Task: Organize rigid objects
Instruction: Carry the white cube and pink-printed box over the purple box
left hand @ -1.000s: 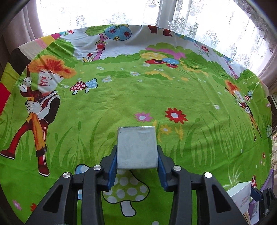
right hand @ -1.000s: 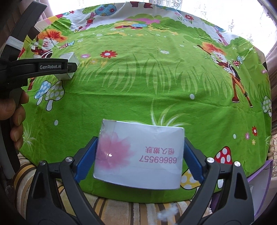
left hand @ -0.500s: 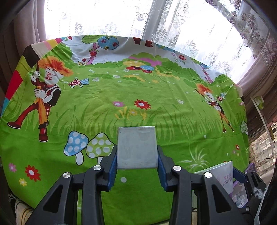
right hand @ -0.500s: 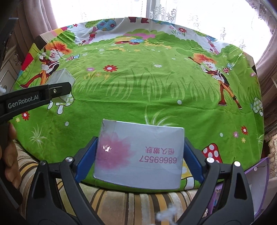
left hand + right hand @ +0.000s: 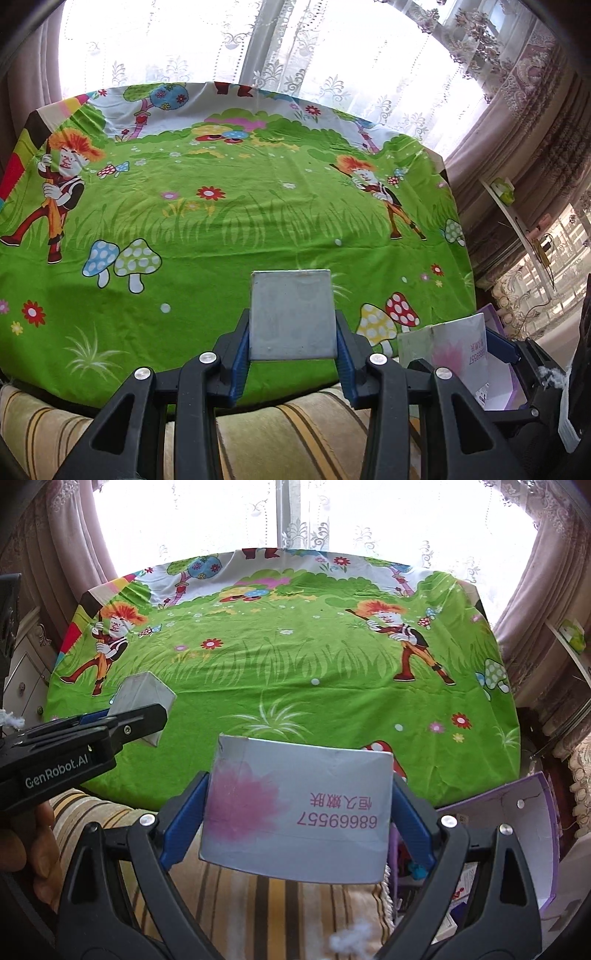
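My left gripper (image 5: 293, 332) is shut on a small plain grey box (image 5: 292, 314), held above the near edge of the table; the box also shows in the right wrist view (image 5: 142, 700). My right gripper (image 5: 297, 814) is shut on a wider white box with a pink flower and red print (image 5: 297, 812), held in front of the table's near edge; it also shows in the left wrist view (image 5: 460, 352). The left gripper's side (image 5: 92, 738) appears at the left of the right wrist view.
The table wears a green cartoon cloth (image 5: 240, 221) with nothing on it. A striped yellow cushion (image 5: 288, 435) lies below the near edge. An open purple box (image 5: 524, 845) stands at the lower right. Curtains (image 5: 509, 122) and a window are behind.
Both grippers have pulled back and up from the table with their boxes still held. The table edge and the striped cushion have come into view.
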`<action>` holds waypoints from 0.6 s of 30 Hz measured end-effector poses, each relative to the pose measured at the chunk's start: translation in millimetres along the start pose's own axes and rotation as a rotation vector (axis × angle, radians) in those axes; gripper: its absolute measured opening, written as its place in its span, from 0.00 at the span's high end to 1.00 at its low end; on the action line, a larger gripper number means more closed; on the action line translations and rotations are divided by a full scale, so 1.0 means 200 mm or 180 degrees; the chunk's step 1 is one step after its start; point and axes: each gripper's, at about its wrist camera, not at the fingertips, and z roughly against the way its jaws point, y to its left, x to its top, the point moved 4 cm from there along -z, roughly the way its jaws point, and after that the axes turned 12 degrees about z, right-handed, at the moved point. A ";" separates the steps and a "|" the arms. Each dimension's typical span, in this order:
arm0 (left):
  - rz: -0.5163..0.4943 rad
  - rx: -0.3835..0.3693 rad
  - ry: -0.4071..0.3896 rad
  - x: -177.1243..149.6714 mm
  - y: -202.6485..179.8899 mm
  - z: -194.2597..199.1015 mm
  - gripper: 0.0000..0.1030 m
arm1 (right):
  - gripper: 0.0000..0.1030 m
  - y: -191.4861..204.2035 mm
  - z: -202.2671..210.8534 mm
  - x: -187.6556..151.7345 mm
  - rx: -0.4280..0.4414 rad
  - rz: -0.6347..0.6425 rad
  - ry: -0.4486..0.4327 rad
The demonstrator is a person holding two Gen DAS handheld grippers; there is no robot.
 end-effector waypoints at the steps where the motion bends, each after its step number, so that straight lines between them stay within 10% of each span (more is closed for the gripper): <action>1: -0.0031 -0.0040 0.0016 -0.03 -0.04 0.01 0.60 | 0.09 -0.03 0.03 -0.03 -0.0026 -0.0017 -0.0003; 18: -0.0884 -0.0477 0.0348 -0.46 -0.74 0.00 0.60 | 0.09 -0.77 0.41 -0.57 -0.0666 -0.0732 0.0037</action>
